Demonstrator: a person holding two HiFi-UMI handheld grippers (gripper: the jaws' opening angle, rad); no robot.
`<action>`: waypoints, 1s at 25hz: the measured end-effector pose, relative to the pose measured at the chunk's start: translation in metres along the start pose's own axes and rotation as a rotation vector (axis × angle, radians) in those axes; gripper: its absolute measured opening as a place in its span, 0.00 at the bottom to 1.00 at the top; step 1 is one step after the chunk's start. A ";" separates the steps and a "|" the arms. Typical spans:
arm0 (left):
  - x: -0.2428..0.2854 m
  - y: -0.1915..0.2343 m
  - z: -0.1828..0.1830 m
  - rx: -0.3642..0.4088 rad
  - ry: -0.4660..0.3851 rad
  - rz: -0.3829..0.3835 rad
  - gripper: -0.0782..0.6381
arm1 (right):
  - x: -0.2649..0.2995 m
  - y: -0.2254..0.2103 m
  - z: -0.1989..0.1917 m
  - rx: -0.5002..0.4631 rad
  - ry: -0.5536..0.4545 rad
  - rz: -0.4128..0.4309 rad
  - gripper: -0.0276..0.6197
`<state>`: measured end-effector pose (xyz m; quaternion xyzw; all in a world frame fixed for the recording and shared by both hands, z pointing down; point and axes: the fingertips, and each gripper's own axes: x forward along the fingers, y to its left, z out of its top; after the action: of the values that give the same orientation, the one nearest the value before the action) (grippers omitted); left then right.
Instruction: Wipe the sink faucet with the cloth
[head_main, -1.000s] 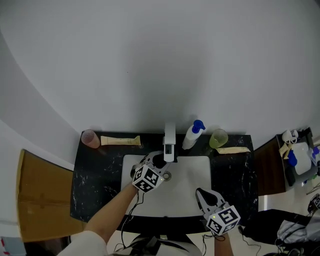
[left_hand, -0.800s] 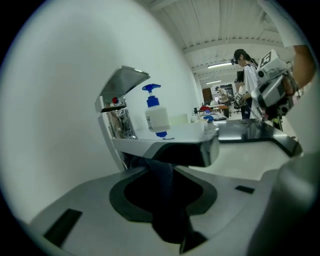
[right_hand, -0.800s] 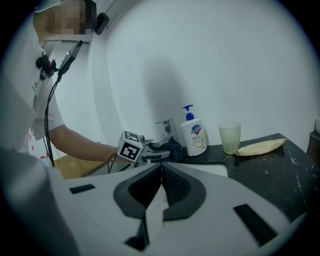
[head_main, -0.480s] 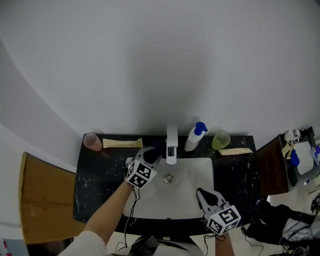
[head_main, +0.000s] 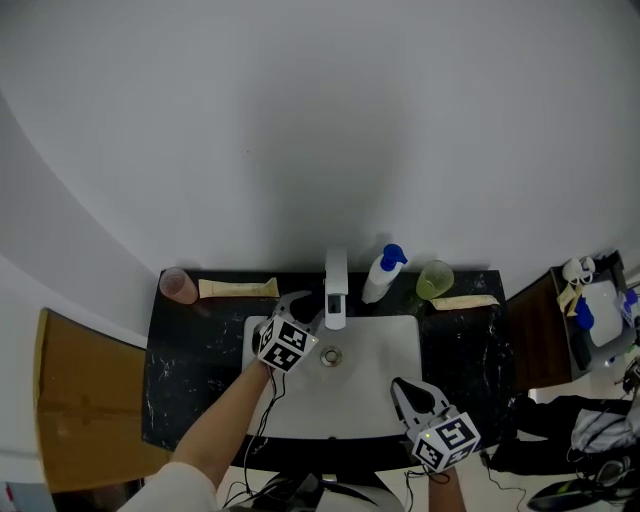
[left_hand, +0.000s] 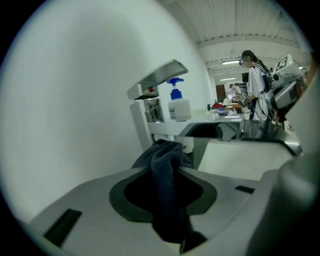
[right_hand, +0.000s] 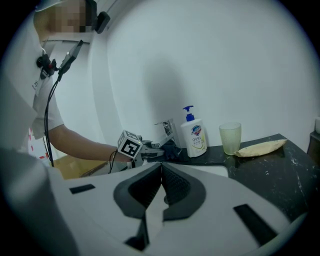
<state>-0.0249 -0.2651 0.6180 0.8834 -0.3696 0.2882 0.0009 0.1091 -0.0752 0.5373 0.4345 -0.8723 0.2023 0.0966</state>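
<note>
Left gripper (head_main: 301, 308) is clamping a bunched dark blue terry cloth (left_hand: 167, 197) and is sitting at the back edge of the white rectangular sink basin (head_main: 375, 385), just left of the boxy chrome faucet (head_main: 336, 288). That's looking like mid-wipe on the lower column, though I can't tell if the cloth is touching metal. Right gripper (head_main: 404, 386) is idling at the basin's front-right corner, jaws pressed together on nothing. Next, I'd guess, is dragging the cloth up the column and along the spout, which is calling for steady sideways pressure without the jaws knocking the faucet.
</note>
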 end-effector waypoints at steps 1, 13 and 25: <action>-0.006 0.007 -0.005 -0.012 0.003 0.017 0.26 | -0.001 -0.001 0.000 0.002 -0.001 -0.001 0.05; 0.011 -0.041 0.023 0.073 -0.040 -0.119 0.26 | 0.000 0.000 0.005 0.006 -0.017 0.001 0.05; -0.008 -0.041 0.020 0.084 -0.037 -0.167 0.26 | 0.001 0.003 0.002 0.008 -0.009 0.013 0.05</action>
<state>0.0072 -0.2339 0.6060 0.9155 -0.2823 0.2862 -0.0190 0.1062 -0.0751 0.5346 0.4302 -0.8747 0.2045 0.0895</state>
